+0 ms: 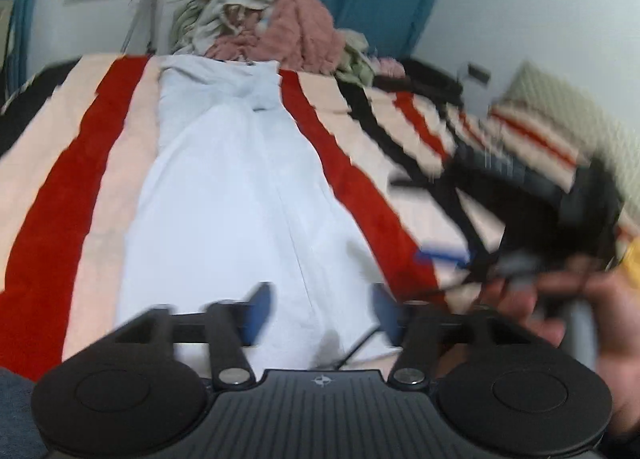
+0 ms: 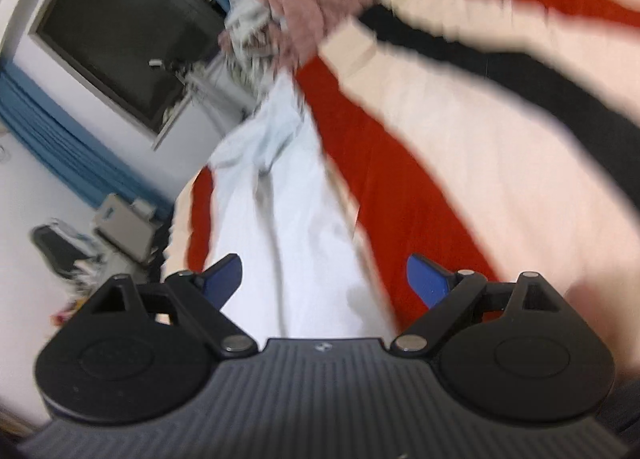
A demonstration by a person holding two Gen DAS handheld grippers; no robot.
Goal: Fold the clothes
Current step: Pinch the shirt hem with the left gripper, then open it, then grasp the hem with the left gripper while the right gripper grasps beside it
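Striped bedspread [image 1: 100, 147], broad red/cream/black bands, soft fabric. Pale blue trousers [image 1: 224, 187] lie flat & long on it, straight ahead of both fingers, waistband at far end. Left gripper [image 1: 320, 313] fingers apart over hem; right gripper [image 2: 326, 279] fingers apart too.

My left wrist view sits low over the near end of the long pale blue garment [image 1: 224, 187], looking level along it across the striped red, cream and black bedspread [image 1: 68, 163] toward the heap of pink and beige clothes [image 1: 272, 23]. My right wrist view is equally close but tilted, and blurred. Both share the garment, bedspread and heap.
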